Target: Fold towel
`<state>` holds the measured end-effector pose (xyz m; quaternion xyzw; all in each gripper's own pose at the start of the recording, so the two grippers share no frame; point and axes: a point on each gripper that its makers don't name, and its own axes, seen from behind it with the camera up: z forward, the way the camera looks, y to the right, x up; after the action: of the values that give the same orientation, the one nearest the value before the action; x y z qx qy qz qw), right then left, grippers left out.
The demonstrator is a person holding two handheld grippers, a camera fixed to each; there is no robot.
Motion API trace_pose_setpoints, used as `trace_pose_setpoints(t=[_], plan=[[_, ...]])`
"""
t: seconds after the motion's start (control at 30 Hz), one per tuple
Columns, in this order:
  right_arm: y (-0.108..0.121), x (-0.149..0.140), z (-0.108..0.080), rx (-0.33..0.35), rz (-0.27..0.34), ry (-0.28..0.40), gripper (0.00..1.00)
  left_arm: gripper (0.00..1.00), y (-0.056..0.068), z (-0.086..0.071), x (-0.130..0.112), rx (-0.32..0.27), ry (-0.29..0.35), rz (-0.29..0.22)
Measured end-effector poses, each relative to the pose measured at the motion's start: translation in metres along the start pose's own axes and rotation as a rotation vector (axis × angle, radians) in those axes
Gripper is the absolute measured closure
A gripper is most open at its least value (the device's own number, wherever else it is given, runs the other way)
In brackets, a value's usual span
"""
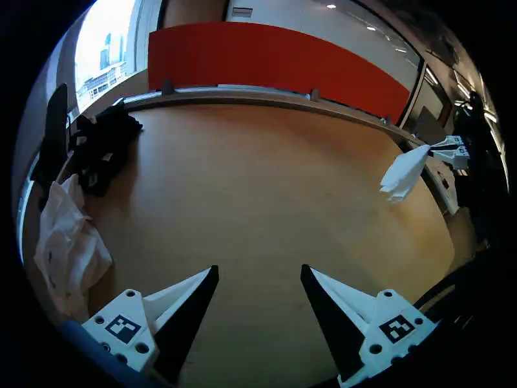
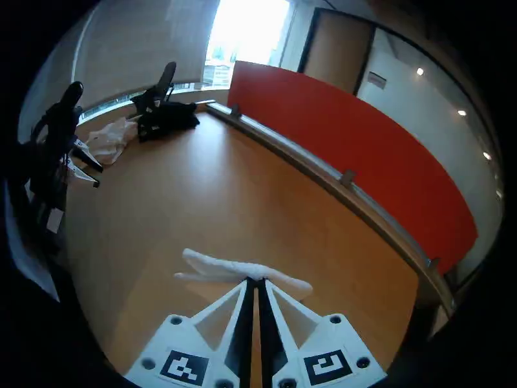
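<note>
Right gripper (image 2: 257, 283) clenched on the towel (image 2: 239, 268); left gripper (image 1: 258, 271) spread wide, empty.
Towel hangs bunched over the table (image 1: 258, 181), its pinched part hidden between the fingers; a crumpled white heap (image 1: 68, 249) at the table's edge is hard to identify.

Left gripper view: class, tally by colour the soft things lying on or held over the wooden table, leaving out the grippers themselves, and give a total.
White: 2 (the towel pinched in the right gripper, and the crumpled bundle near the left edge)
Black: 1 (the bag)
Total: 3
</note>
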<state>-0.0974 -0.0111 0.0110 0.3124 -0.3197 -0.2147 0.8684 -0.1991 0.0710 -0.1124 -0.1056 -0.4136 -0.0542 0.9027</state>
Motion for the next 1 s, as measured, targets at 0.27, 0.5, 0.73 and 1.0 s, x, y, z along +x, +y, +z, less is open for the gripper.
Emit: trace_pose_setpoints(t=[0.27, 0.5, 0.73, 1.0], plan=[[0.048, -0.023, -0.014, -0.051, 0.012, -0.043, 0.96, 0.06, 0.007, 0.004, 0.004, -0.004, -0.004, 0.011], [0.081, -0.043, -0.023, -0.085, 0.024, -0.079, 0.96, 0.06, 0.01, 0.007, 0.007, -0.004, -0.007, 0.011], [0.108, -0.062, -0.031, -0.111, 0.037, -0.11, 0.96, 0.06, 0.011, 0.008, 0.009, 0.002, -0.01, 0.013], [0.139, -0.083, -0.039, -0.142, 0.044, -0.151, 0.96, 0.06, 0.013, 0.008, 0.01, 0.008, -0.014, 0.014]])
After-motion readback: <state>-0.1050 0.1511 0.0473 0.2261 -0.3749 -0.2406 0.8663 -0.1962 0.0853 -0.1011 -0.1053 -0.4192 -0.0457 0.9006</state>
